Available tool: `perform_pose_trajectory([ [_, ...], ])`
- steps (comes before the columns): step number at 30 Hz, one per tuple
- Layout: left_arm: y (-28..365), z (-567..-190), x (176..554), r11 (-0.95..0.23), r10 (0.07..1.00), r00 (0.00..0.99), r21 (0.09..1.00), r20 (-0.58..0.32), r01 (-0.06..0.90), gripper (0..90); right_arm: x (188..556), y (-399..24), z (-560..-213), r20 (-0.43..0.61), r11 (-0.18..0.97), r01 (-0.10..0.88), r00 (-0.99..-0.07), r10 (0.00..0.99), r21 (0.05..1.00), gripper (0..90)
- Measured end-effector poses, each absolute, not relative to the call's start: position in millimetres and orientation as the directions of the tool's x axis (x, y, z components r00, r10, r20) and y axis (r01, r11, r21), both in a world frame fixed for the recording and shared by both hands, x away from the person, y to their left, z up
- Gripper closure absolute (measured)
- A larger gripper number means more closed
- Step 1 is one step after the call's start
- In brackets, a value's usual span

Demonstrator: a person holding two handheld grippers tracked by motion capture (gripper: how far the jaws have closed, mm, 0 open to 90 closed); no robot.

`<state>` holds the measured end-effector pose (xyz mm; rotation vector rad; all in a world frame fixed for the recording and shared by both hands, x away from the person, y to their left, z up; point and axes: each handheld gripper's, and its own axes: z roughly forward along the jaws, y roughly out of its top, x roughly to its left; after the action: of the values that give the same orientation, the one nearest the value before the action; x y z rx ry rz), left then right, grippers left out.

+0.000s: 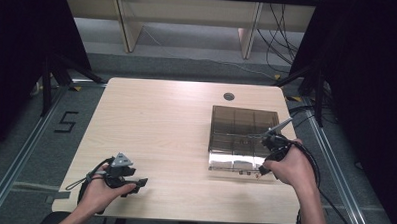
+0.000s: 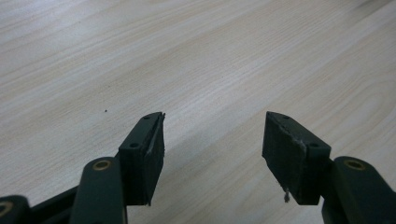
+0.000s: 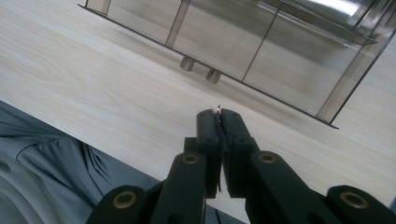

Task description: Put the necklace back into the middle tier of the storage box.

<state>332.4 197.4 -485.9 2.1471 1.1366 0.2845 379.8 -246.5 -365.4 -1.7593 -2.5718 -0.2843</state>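
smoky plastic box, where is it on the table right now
In the high view the smoky plastic box sits on the right half of the table, just below the round cable hole, with the right gripper at its near right corner.

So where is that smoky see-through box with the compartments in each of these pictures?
High view: the compartment box sits right of the table's centre, just past the right gripper.
Left gripper view: the box is not in it; bare wooden table lies beyond the open jaws.
Right gripper view: the box spans the top, beyond the shut jaws, which pinch a small metal thing.
Shared landmark: the pale wood-grain tabletop.
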Motion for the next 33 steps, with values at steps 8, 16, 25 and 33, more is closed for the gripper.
perform_pose_trajectory([
  [8, 197, -487, 332, -0.373, 0.801, 0.585, 0.657, -0.128, 0.655, 38.4, 380, -251, -366, 0.117, 0.323, 0.934, -0.341, 0.933, 0.149, 87.4],
  [16, 197, -486, 332, -0.385, 0.795, 0.594, 0.658, -0.12, 0.647, 38.5, 381, -259, -365, 0.097, 0.35, 0.925, -0.366, 0.926, 0.148, 87.4],
  [25, 196, -487, 332, -0.375, 0.8, 0.586, 0.657, -0.126, 0.653, 38.4, 382, -263, -364, 0.093, 0.334, 0.932, -0.349, 0.933, 0.142, 87.4],
  [33, 197, -486, 332, -0.384, 0.796, 0.594, 0.658, -0.12, 0.647, 38.5, 382, -266, -363, 0.094, 0.311, 0.936, -0.329, 0.94, 0.165, 87.4],
])
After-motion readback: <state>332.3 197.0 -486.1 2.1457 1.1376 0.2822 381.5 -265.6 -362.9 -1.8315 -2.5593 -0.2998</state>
